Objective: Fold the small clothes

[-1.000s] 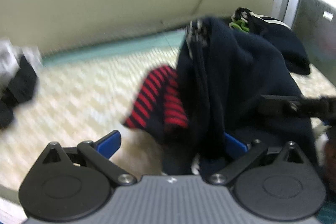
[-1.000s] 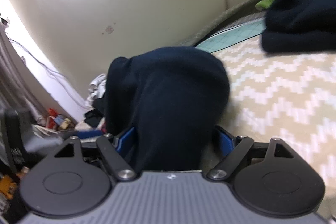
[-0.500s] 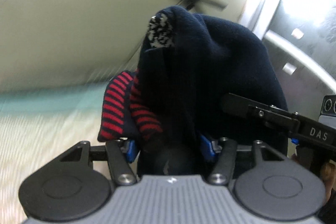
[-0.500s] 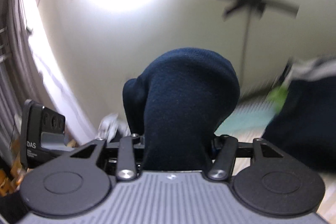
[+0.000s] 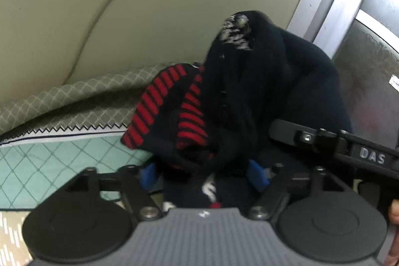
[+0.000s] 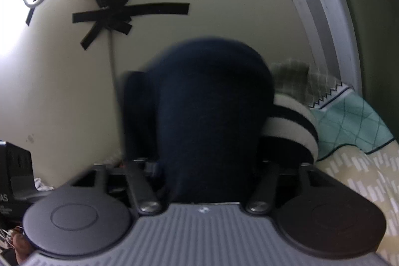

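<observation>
L gripper (image 5: 204, 172) opening, R gripper (image 6: 204, 166) closing; navy garment (image 5: 261, 91) between.

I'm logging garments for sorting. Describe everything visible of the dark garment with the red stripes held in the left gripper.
The dark navy garment looks like soft knit. A part striped red and navy hangs at its left, and a speckled white patch sits near the top. It is bunched and draped, lifted clear of the teal quilted cover. The left gripper clamps its lower folds between blue-padded fingers.
</observation>
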{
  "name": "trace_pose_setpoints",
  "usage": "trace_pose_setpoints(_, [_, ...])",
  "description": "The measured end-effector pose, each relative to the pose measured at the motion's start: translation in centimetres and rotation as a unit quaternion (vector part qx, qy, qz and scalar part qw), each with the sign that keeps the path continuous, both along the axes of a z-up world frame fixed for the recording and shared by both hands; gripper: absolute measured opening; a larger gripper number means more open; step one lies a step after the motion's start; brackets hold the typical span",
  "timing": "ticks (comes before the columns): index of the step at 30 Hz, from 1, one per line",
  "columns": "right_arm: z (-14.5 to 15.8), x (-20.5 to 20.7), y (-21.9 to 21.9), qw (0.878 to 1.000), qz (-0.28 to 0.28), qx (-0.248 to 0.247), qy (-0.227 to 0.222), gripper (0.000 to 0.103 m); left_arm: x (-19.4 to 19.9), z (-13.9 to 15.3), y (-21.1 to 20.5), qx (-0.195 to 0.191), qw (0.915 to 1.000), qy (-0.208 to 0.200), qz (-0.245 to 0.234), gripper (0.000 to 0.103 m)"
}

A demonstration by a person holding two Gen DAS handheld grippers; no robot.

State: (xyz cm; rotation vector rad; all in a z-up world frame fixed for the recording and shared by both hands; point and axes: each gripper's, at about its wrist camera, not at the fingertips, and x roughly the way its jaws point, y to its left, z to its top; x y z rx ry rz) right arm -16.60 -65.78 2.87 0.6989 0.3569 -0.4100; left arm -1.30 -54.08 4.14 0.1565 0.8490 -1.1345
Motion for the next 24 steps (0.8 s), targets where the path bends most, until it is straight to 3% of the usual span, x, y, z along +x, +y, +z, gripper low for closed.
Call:
trace_pose_setpoints(4, [0.4, 0.8, 1.2, 0.999, -0.004, -0.028, 0.015, 0.055, -0.7, 0.4, 1.4, 0.001, 0.9998, -0.018, 0.003, 0.076])
trace_pose_setpoints(8, [1.1, 0.9, 2.2, 0.999, -0.021, -0.046, 0.02, 0.064, -2.9, 2.1, 5.6, 0.008, 0.9981, -0.053, 0.03, 0.076])
trace_pose_setpoints(14, [1.9, -4.7, 6.5, 0.991, -0.118, -0.063, -0.019, 0.065, -6.7, 2.5, 11.5, 0.002, 0.992, -0.116, 0.051, 0.086])
trace_pose_setpoints(24, [-1.0, -9.9, 15.5, 0.991, -0.13, -0.015, -0.019, 0.065, -10.9, -0.4, 21.0, 0.05, 0.9867, -0.138, 0.068, 0.089])
